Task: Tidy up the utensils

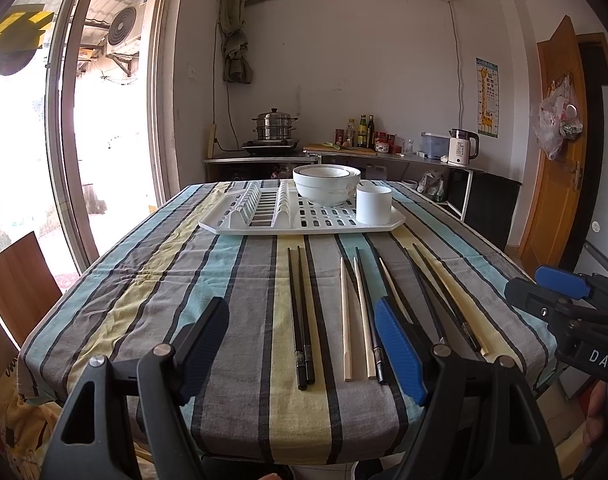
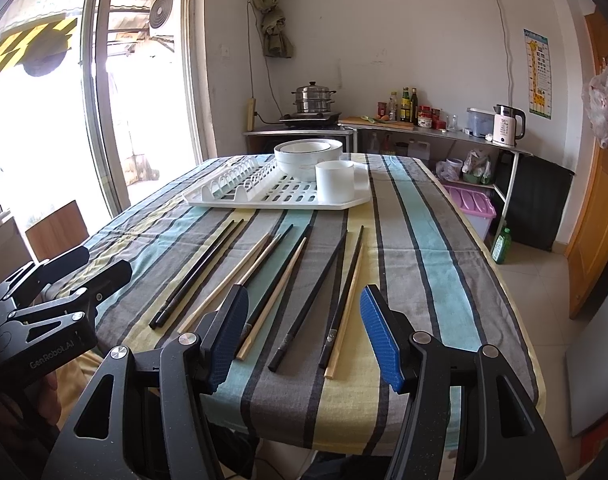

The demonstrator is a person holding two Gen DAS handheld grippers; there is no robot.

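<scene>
Left wrist view: your striped table [image 1: 208, 280] carries everything, the white rack [image 1: 304, 220] set at its far end, likely as the drop-off. On the rack sit stacked bowls [image 1: 327, 188] and a cup [image 1: 374, 205], the cup a probable holder. Nearer you, the chopsticks [image 1: 302, 316], black and pale, lie loose in mixed pairs, none sorted. Your left gripper [image 1: 304, 350] and right gripper [image 2: 304, 334] hover wide apart, gripping nothing, apparently poised for a first pick.
</scene>
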